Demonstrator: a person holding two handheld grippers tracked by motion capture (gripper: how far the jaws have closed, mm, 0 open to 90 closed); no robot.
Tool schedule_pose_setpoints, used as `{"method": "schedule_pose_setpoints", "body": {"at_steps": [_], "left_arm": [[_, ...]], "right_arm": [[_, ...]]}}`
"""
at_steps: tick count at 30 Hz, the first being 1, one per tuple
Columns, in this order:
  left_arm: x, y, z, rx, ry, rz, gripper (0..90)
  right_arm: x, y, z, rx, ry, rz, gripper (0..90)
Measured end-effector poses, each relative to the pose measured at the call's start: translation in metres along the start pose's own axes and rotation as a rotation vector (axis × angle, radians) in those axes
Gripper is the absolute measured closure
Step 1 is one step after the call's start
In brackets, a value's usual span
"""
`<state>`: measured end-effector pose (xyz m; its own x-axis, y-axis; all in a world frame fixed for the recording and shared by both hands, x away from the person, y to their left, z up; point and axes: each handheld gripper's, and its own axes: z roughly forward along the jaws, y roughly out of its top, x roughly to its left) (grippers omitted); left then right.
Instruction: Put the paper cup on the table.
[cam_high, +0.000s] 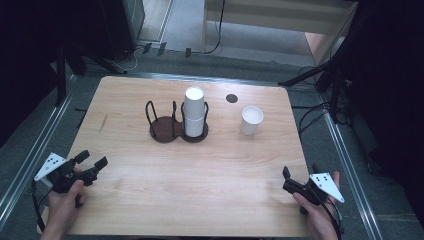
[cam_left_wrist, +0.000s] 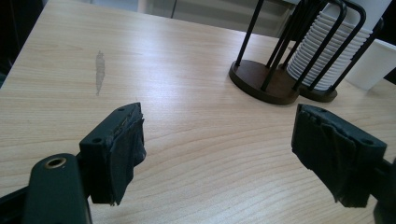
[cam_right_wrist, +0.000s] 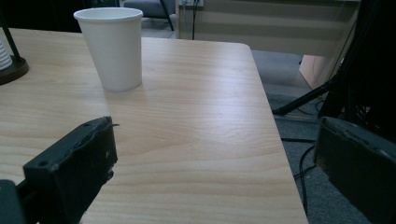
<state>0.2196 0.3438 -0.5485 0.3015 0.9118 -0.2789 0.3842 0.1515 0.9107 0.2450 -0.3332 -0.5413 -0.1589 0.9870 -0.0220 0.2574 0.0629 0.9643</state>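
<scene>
White paper cup (cam_high: 251, 120) – smooth, tapered, upright on pale wood-grain table (cam_high: 200, 190); both hand-held grippers – left (cam_high: 93, 161), right (cam_high: 285, 179) – wide, empty.

Stack of white paper cups (cam_high: 194, 111) in dark wire double holder (cam_high: 172, 127) at table centre, single white paper cup (cam_high: 251, 120) at its three o'clock.

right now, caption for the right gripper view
Open right hand-held gripper low over the table, facing an upright white paper cup.
</scene>
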Motion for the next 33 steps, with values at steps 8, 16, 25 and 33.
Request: {"method": "schedule_pose_setpoints", "body": {"at_steps": [8,16,25,33], "left_arm": [[0.001,0.000,-0.001,-0.003,-0.005,-0.011,17.3],[0.001,0.000,-0.001,-0.003,-0.005,-0.012,17.3],[0.001,0.000,0.000,-0.002,-0.005,-0.007,17.3],[0.000,0.000,0.000,0.001,-0.003,-0.005,17.3]], "right_arm": [[-0.010,-0.005,-0.014,0.003,-0.018,0.002,0.0],[-0.020,-0.012,-0.030,0.003,-0.039,0.010,0.0],[-0.028,-0.016,-0.041,0.000,-0.050,0.010,0.2],[-0.028,-0.015,-0.044,-0.001,-0.045,0.007,0.0]]}}
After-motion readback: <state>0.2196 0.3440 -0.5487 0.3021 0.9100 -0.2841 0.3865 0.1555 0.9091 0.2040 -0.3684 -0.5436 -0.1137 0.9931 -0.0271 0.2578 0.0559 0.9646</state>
